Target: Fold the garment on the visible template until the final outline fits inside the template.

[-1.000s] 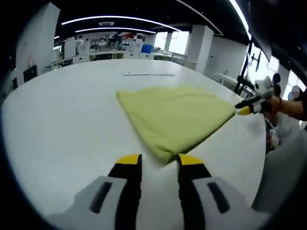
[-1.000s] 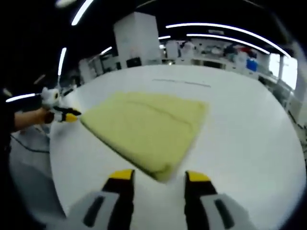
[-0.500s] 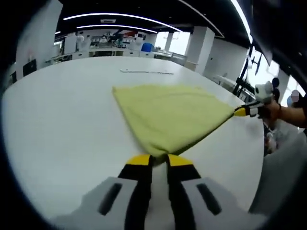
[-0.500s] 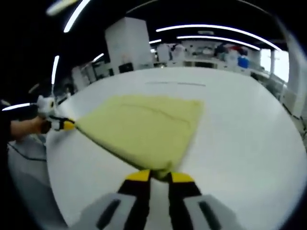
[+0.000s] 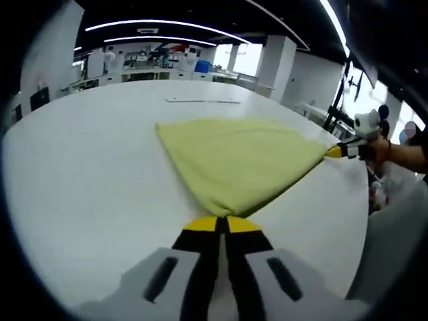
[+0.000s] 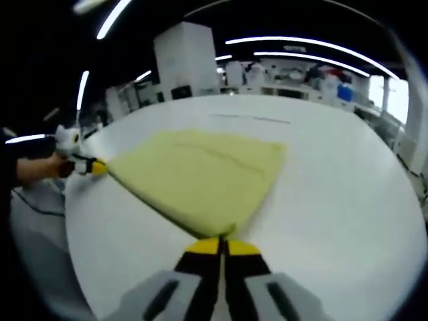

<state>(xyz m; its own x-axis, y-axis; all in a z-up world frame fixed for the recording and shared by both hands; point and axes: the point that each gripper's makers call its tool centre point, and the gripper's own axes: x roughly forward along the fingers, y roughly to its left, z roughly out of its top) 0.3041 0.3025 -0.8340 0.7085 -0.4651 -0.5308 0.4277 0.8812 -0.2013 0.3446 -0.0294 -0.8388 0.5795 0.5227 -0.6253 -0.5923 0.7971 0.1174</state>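
Note:
A pale yellow folded garment point(image 5: 241, 157) lies flat on the white table point(image 5: 87, 167). In the left gripper view my left gripper point(image 5: 221, 225) is shut on the garment's near corner. The right gripper point(image 5: 336, 151) pinches the opposite corner at the right, held by a hand. In the right gripper view the garment point(image 6: 200, 174) spreads away from my right gripper point(image 6: 222, 247), which is shut on its near corner, and the left gripper point(image 6: 97, 168) holds the far left corner. A faint thin line point(image 5: 200, 101) marks the table beyond the cloth.
The white table point(image 6: 348, 200) is wide and round-edged, with bare surface on all sides of the cloth. A person's arm point(image 5: 408, 152) reaches in from the right. Workbenches and shelves point(image 5: 154, 63) stand in the background of the room.
Both grippers went from open, straddling the garment's corners, to shut on them. The cloth's corners are drawn into points towards each gripper.

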